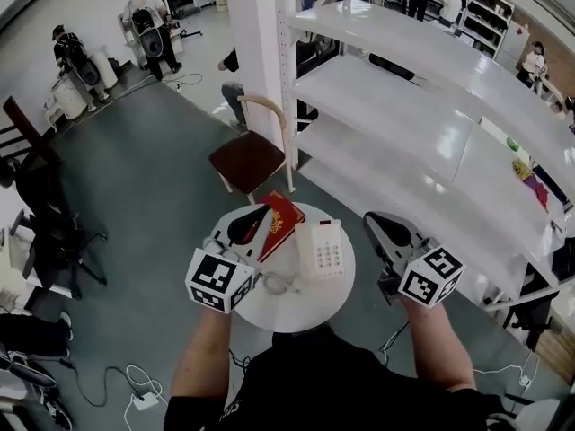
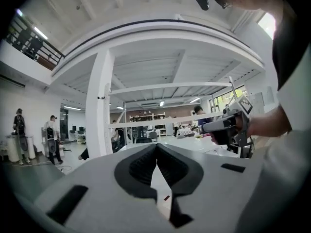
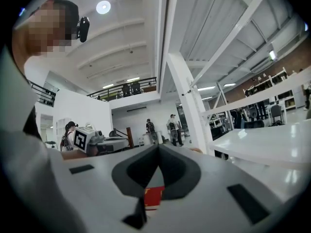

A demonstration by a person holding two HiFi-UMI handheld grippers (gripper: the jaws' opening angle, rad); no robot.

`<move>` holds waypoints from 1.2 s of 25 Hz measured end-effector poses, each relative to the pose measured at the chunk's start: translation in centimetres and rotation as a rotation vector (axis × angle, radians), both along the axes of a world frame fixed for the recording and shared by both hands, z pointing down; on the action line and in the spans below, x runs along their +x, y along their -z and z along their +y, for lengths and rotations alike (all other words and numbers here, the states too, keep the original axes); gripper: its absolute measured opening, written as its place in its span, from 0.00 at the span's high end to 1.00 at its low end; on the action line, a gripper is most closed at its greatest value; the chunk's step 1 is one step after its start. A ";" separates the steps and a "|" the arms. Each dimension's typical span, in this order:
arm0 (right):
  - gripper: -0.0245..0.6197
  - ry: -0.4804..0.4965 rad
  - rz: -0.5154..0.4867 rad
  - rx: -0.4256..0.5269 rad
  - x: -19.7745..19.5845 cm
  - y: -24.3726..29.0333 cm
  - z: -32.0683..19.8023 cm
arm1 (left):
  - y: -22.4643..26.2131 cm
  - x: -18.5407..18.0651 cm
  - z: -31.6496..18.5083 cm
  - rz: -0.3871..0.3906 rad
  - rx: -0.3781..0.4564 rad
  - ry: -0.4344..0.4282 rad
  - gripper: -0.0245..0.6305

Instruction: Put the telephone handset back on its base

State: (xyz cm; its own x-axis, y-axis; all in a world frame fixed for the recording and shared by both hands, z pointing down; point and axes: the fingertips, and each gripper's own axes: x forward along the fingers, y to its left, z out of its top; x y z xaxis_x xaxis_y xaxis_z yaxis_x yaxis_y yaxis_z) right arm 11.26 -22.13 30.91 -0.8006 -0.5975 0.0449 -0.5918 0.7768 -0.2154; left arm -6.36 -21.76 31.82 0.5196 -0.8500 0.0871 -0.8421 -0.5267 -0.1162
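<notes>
White metal shelving [image 1: 395, 106] fills the head view from 12 to 3 o'clock. A wooden chair [image 1: 247, 158] with a dark red seat stands at the round table's 11 o'clock, just beyond it. The round white table [image 1: 296, 311] sits in the middle of the grey floor.

The left gripper [image 1: 256, 218] hangs over the table's 10 o'clock edge. In its own view, its jaws [image 2: 157, 145] are pressed together with nothing between them. The right gripper [image 1: 375, 223] is off the table's rim at 2 o'clock. Its jaws [image 3: 158, 147] also meet at the tips, empty.

A red book [image 1: 281, 223] lies at the table's 12 o'clock edge. Touching its right side is the telephone [image 1: 321, 250], at 1 o'clock from the table's centre. It is white and boxy, with a grid of keys on its right half. The handset [image 1: 304, 242] appears to lie along its left half. A pale coiled cord [image 1: 274, 283] curls at 7 o'clock from the phone.
</notes>
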 end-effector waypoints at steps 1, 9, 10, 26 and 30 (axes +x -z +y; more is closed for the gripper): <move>0.95 -0.002 -0.010 0.001 0.1 0.2 -0.1 | 0.2 0.6 0.0 0.009 -0.007 -0.030 0.95; 0.95 -0.018 -0.051 0.083 0.2 3.2 -0.3 | 0.4 2.4 -0.1 0.027 -0.068 -0.076 0.95; 0.96 -0.016 -0.050 0.095 0.0 3.6 -0.1 | 0.4 2.1 -0.1 0.025 -0.069 -0.058 0.95; 0.96 0.044 -0.016 0.130 -2.1 3.6 -0.2 | 0.2 -2.4 -0.8 0.152 -0.087 0.127 0.95; 0.96 0.045 -0.015 0.126 -2.2 3.2 -0.3 | 0.1 -2.1 -0.8 0.150 -0.079 0.123 0.95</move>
